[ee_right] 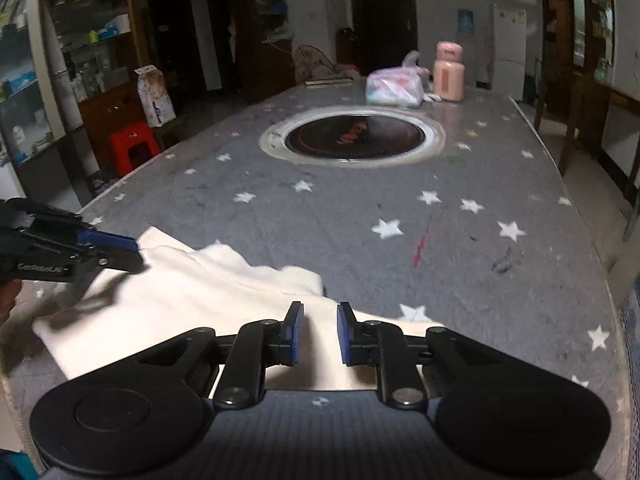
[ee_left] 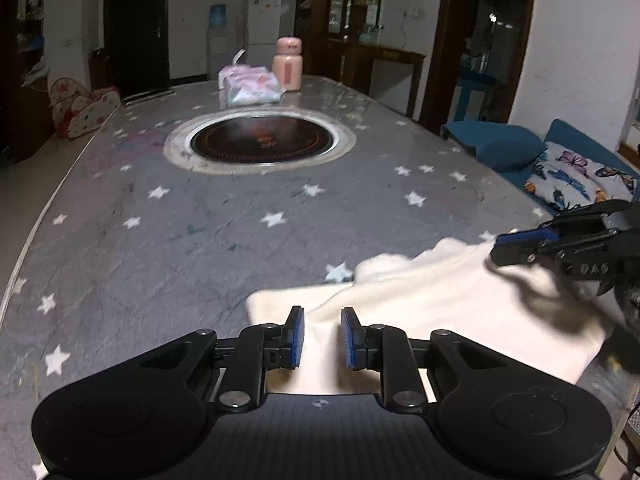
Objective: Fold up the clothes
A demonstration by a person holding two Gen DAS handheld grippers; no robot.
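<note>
Tools (ee_left: 322, 338) (ee_right: 318, 334) parted above cream garment (ee_left: 420, 304)

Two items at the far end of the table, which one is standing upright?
The pink bottle with the rounded cap. It stands tall on the table, while the plastic-wrapped pack beside it lies low and flat, on its left in the right wrist view.

Right gripper (ee_right: 318, 334) hangs with fingers parted over the cream garment (ee_right: 192, 300); the left gripper (ee_right: 120, 254) hovers off to its left.
</note>
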